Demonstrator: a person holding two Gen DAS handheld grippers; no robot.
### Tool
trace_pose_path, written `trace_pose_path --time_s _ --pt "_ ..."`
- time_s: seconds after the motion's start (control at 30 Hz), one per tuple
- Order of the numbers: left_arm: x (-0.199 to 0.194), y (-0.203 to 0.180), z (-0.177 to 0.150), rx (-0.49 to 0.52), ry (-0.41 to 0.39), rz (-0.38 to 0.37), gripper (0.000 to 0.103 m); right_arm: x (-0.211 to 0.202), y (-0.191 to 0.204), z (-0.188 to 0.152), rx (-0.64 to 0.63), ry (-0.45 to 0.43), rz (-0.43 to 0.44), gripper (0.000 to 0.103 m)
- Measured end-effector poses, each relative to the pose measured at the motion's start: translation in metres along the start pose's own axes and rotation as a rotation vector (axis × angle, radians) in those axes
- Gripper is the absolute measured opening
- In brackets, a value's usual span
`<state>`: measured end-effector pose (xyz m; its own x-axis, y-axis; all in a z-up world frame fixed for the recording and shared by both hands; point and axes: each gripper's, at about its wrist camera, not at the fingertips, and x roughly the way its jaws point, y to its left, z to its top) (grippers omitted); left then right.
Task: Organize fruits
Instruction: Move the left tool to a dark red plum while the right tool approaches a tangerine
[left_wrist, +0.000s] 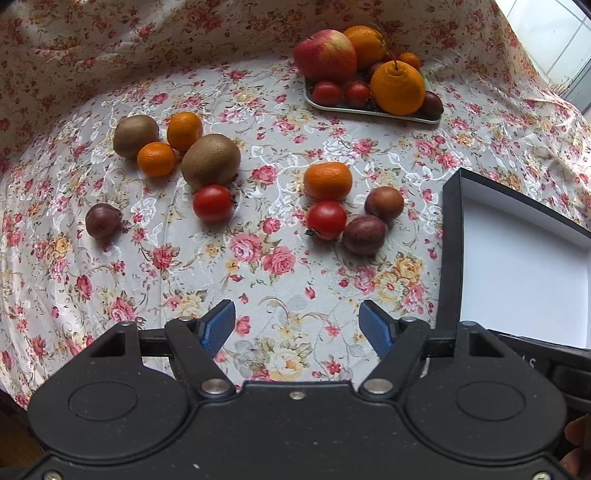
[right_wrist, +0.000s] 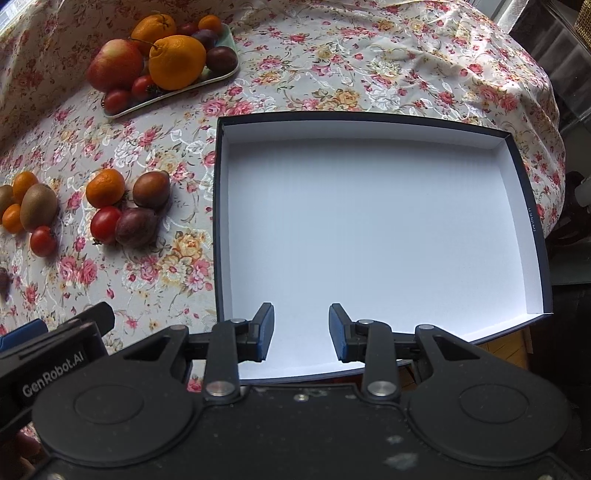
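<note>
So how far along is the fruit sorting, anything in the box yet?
Nothing looks done: the box holds no fruit. Nothing is in hand either; the left gripper and right gripper are both open and hold nothing. Left to do: the loose kiwis, tangerines, tomatoes and plums on the tablecloth. The tray is already piled with fruit.

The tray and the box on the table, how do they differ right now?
The tray is pale green and shallow, while the box is dark outside, white inside, with taller walls. The tray is piled with fruit, an apple and a large orange among them; the box holds nothing. The box looks much bigger than the tray. Both sit on the flowered tablecloth, open at the top.
</note>
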<state>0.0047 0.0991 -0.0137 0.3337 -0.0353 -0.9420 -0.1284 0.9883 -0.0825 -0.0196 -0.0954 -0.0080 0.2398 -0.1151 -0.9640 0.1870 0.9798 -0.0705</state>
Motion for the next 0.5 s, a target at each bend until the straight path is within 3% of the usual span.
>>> trace_pose_path --time_s 0.23,0.4,0.5 --pt "-0.004 0.055 0.010 -0.070 -0.015 0.067 0.076 0.002 0.047 0.007 -0.029 0.049 0.099 0.035" --pt "-0.008 0.100 0.017 -0.157 -0.015 0.069 0.076 -0.004 0.086 0.006 -0.053 -0.007 0.128 0.035" --pt "-0.010 0.124 0.022 -0.186 -0.020 0.121 0.076 -0.001 0.104 0.007 -0.050 -0.014 0.148 0.035"
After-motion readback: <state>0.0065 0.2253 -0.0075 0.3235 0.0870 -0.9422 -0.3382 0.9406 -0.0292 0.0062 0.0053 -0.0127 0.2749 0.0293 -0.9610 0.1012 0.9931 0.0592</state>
